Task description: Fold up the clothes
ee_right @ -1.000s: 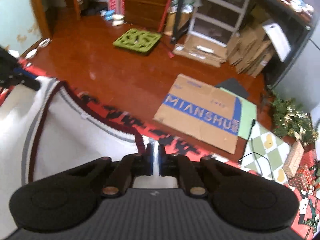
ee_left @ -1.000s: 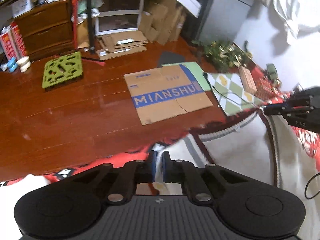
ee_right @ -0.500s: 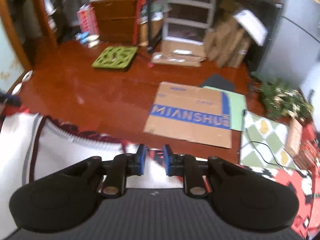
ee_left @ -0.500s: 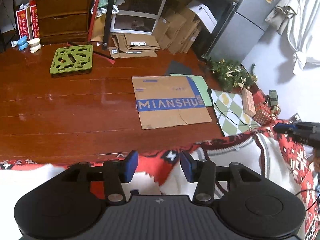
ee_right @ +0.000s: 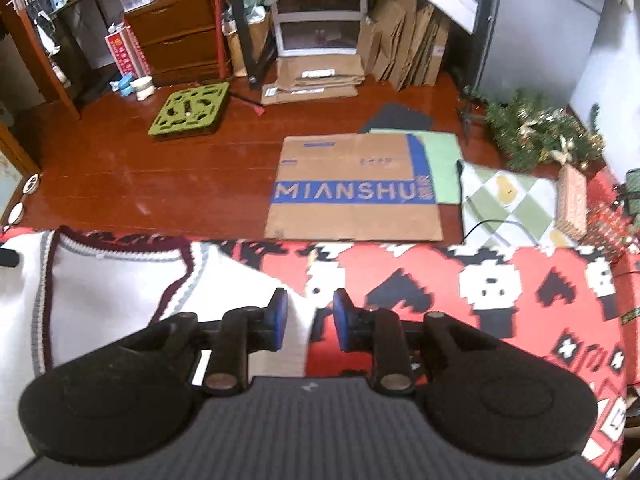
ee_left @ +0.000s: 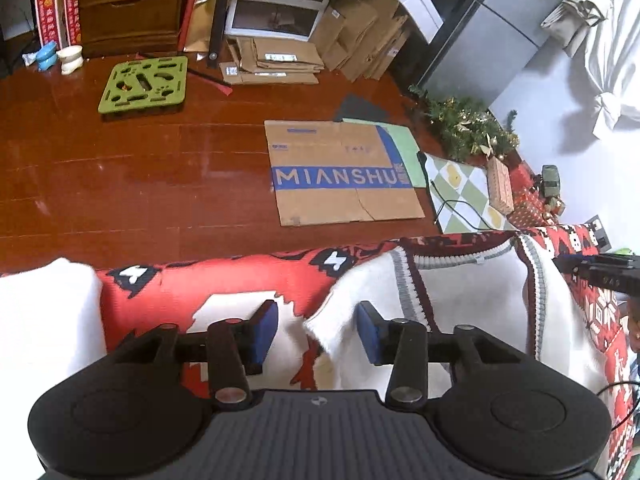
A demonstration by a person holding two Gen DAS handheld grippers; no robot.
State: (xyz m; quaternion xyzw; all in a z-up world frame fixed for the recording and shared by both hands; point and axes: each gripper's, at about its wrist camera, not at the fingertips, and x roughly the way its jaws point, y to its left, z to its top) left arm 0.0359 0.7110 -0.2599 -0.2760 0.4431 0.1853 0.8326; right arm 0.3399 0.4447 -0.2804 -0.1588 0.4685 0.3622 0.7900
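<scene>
My left gripper (ee_left: 316,328) stands wide, the white garment (ee_left: 472,300) corner loose between its pads; my right gripper (ee_right: 307,318) gapes narrower over the opposite edge, gripping nothing. Garment lies spread on the red patterned cover (ee_right: 480,280). Risk: knit trim snagging a pad, or cloth sliding floorward off the near edge. No containers with visible contents here
</scene>
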